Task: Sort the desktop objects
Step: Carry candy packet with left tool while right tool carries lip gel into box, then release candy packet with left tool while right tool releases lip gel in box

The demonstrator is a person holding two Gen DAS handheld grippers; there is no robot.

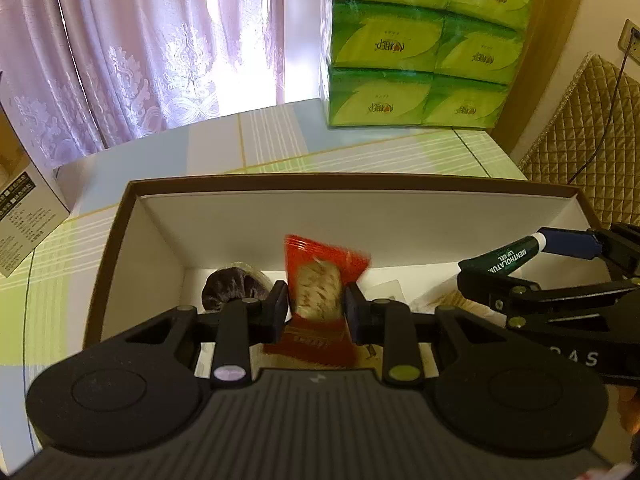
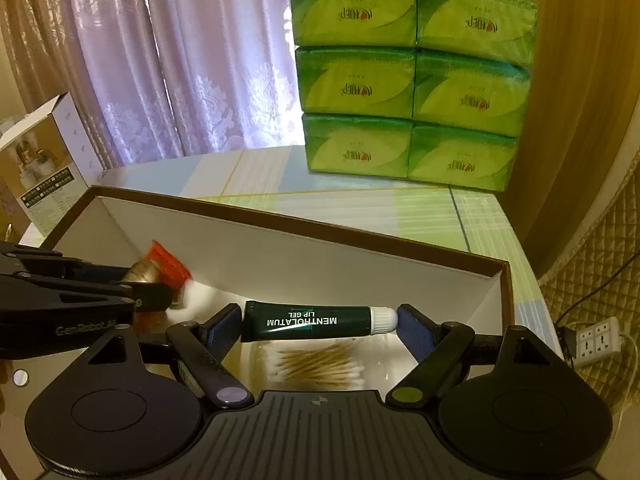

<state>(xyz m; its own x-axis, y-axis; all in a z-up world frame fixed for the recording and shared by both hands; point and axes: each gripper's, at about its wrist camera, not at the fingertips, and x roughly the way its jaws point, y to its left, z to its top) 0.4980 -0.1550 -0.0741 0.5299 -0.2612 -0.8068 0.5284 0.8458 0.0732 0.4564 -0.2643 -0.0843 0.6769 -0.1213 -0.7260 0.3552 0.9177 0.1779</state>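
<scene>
A wide shallow box point(image 2: 280, 240), brown outside and white inside, lies on the checked table; a sheaf of cotton swabs point(image 2: 320, 366) and a dark round thing point(image 1: 234, 286) rest on its floor. Over it the left gripper point(image 1: 316, 308) pinches a red snack packet point(image 1: 320, 280) by its sides, long axis running near to far. On the right, the right gripper point(image 2: 320, 322) clamps a dark green lip gel tube point(image 2: 312, 320) end to end, lying crosswise, white cap pointing right.
</scene>
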